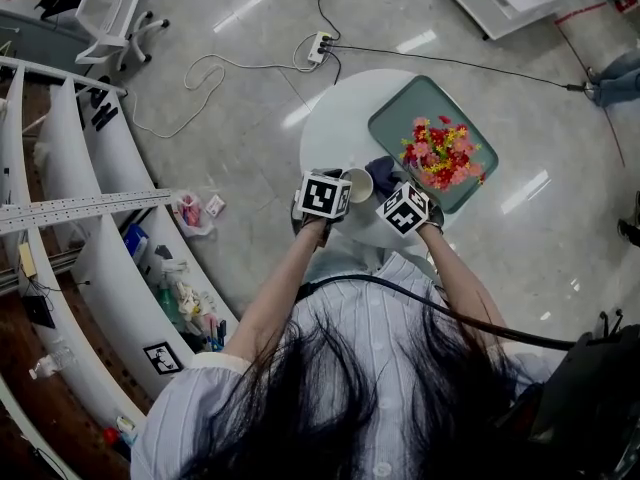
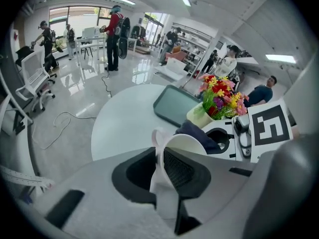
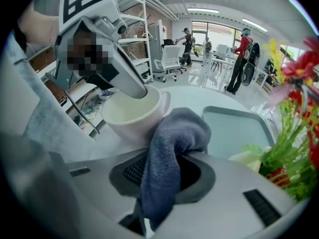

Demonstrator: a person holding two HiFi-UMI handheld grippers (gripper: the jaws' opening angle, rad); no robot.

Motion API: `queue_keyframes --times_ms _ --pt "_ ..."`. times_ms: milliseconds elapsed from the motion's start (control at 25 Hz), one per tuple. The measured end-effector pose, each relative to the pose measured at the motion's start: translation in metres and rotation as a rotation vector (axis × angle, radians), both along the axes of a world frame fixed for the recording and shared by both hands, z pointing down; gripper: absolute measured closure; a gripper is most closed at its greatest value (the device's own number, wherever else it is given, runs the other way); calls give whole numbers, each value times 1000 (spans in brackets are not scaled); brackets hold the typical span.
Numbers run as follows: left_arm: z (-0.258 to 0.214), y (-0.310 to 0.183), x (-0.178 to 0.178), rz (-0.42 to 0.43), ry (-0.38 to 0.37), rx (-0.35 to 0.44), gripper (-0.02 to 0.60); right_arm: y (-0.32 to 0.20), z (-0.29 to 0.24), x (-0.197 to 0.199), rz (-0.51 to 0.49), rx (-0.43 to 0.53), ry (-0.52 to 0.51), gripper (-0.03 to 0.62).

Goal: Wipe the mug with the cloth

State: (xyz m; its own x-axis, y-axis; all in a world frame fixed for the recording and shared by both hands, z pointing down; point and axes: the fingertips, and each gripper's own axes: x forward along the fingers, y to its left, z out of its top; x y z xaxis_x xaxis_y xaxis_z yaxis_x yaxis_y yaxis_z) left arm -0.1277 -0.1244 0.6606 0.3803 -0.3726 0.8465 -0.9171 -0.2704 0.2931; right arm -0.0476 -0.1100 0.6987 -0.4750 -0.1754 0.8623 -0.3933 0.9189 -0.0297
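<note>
A white mug hangs above the round white table, its wall pinched in my left gripper, which is shut on it. In the left gripper view the mug stands between the jaws with its handle up. My right gripper is shut on a dark blue cloth. In the right gripper view the cloth rises from the jaws and drapes against the outside of the mug, next to its handle. The cloth also shows behind the mug's rim in the left gripper view.
A green tray on the table holds a bunch of red, pink and yellow flowers. Curved white shelving stands at the left. Cables and a power strip lie on the floor beyond the table. Several people stand far back in the room.
</note>
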Motion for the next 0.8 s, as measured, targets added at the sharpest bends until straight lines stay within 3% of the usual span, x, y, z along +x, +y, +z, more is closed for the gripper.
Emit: queue_keyframes --times_ms 800 --pt "3 6 -10 -447 98 -77 530 14 -3 13 9 1 12 485"
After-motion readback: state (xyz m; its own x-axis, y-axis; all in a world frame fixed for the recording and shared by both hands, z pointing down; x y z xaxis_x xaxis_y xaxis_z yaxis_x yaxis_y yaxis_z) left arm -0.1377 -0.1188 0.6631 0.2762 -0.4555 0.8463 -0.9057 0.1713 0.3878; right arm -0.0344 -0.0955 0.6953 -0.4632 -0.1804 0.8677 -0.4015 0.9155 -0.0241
